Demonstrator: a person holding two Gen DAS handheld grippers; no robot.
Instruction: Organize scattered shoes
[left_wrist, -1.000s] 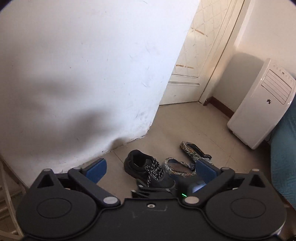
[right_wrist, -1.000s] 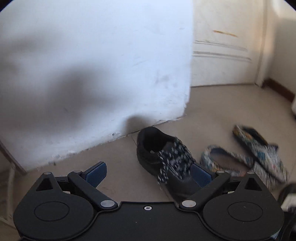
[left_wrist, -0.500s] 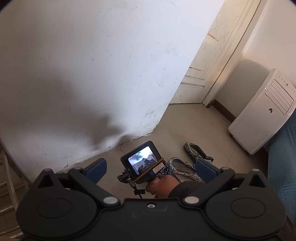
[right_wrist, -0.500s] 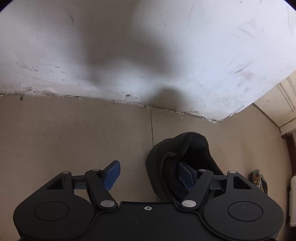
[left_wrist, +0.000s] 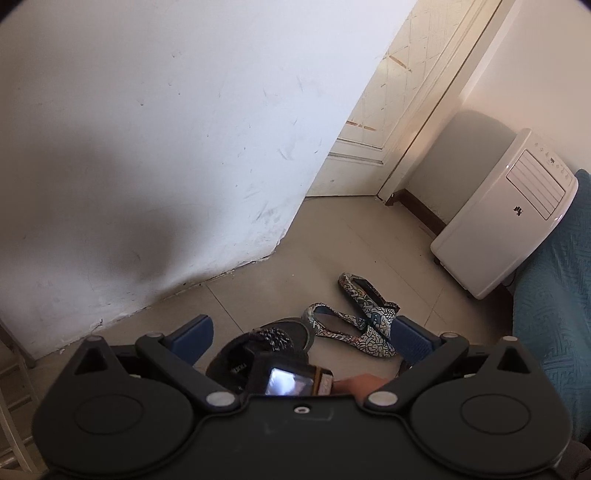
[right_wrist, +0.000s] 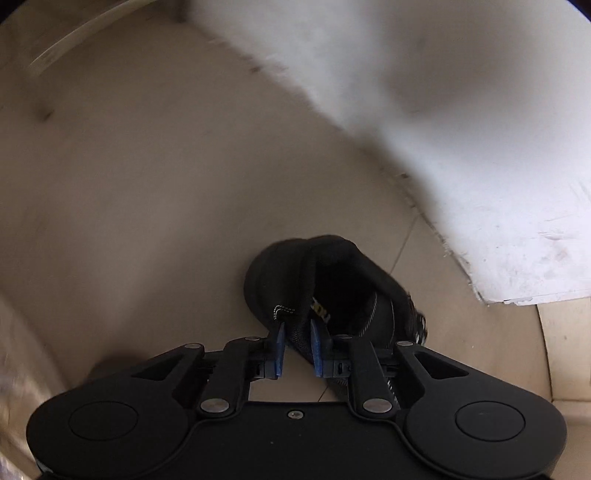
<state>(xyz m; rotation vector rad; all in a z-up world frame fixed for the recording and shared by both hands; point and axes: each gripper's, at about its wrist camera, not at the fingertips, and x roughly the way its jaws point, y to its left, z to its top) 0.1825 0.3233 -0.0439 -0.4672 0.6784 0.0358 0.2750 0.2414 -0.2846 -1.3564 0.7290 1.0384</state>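
Observation:
A black sneaker (right_wrist: 332, 266) with speckled laces lies on the beige tile floor close to the white wall. My right gripper (right_wrist: 297, 347) points steeply down at it. Its jaws are closing, and the blue pads pinch the padded collar edge between them. In the left wrist view the same sneaker (left_wrist: 280, 334) lies partly hidden behind the right tool's lit screen (left_wrist: 288, 380) and a hand (left_wrist: 354, 382). Two patterned flat shoes (left_wrist: 347, 330) (left_wrist: 365, 295) lie just right of the sneaker. My left gripper (left_wrist: 301, 334) hovers above them, open, holding nothing.
A scuffed white wall (left_wrist: 147, 147) ends at a corner beside a cream door (left_wrist: 399, 92). A white portable air conditioner (left_wrist: 509, 214) stands at the right, with a teal bedspread (left_wrist: 554, 332) beside it. A pale wooden frame (left_wrist: 11, 369) shows at the left edge.
My right gripper rolled, dropped over the sneaker's heel end and narrowed its wide jaws onto the collar. In the left view the right tool and hand sank lower in front of the sneaker.

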